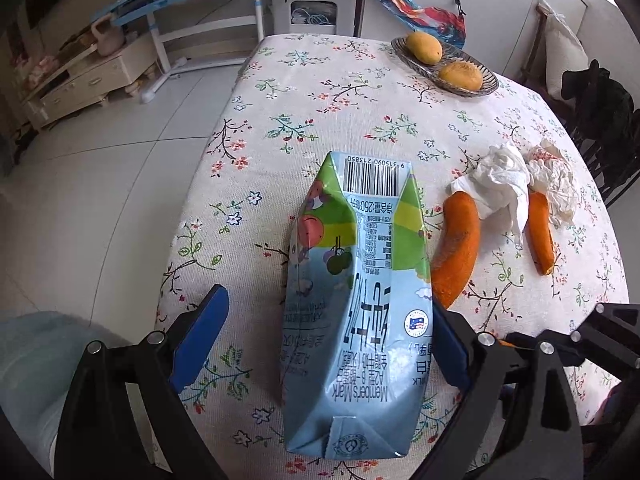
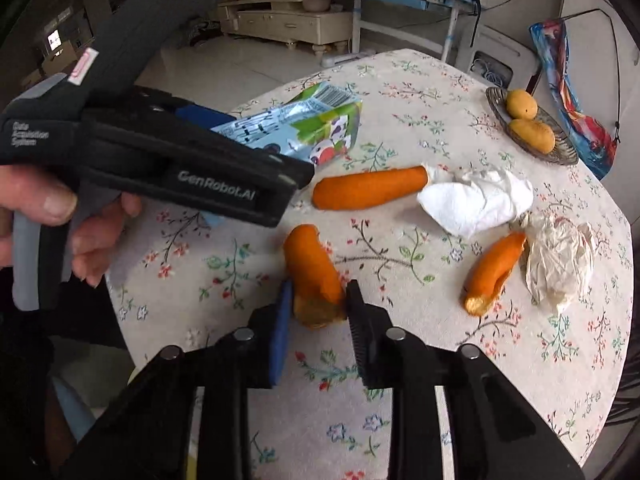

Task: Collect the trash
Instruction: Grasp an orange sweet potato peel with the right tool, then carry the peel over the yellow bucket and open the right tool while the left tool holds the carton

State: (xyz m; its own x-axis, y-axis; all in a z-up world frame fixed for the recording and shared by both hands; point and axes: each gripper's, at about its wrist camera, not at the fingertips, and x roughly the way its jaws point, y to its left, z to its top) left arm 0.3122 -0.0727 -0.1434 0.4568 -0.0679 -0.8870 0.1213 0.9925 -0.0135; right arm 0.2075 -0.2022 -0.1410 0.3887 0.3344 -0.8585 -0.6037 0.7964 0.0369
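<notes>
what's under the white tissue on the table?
The white tissue drapes over the right end of the long orange peel, hiding that end. Elsewhere only the floral tablecloth shows around it; anything beneath the wad is covered.

Glossy coated paper on the milk carton, with bright reflections. Matt woven cloth with a floral print over the table. Rough, dull orange skin on the peel between the right gripper pads. Soft crumpled paper in the white tissue; thin, wrinkled, half-clear plastic in the wrapper. Matt black plastic on both grippers, with shiny metal pins. Smooth yellow skin on the mangoes, in a shiny metal dish.
</notes>
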